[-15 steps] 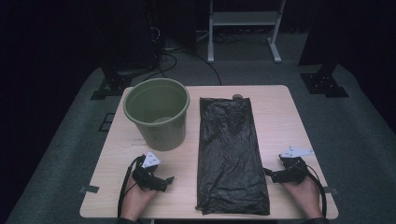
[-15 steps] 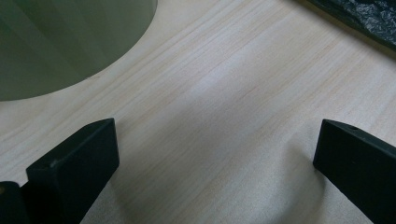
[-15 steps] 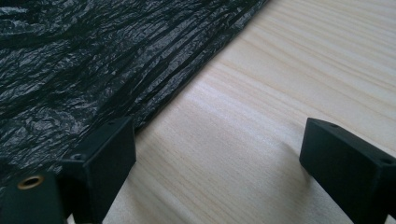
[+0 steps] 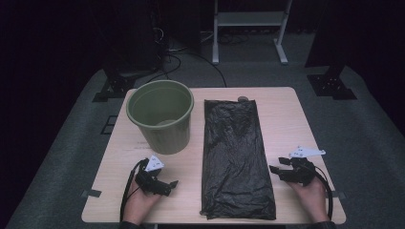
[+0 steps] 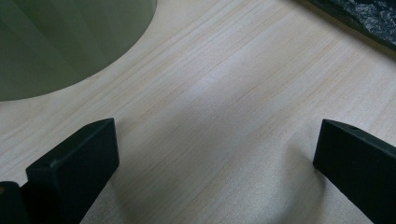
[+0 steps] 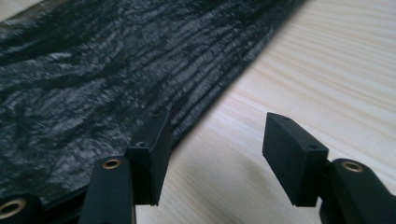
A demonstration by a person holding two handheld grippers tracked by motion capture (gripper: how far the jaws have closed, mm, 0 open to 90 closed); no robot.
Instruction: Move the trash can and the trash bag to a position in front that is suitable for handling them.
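The fingers of the right gripper stand apart with nothing between them, one of them just at the near long edge of the black bin bag, the other over bare wood. The fingers of the left gripper are likewise spread wide and empty above the table, with the bag's other edge ahead of them and the wall of the green bin off to one side. The bag lies flat and unopened along the middle of the table, between the two hands, its far end reaching almost to the far edge; the bin stands upright and empty just beside it, near the left hand. By my reading, the work of lining the bin has barely begun: the bag is not yet gripped, lifted, opened or fitted over the rim, so every step remains.
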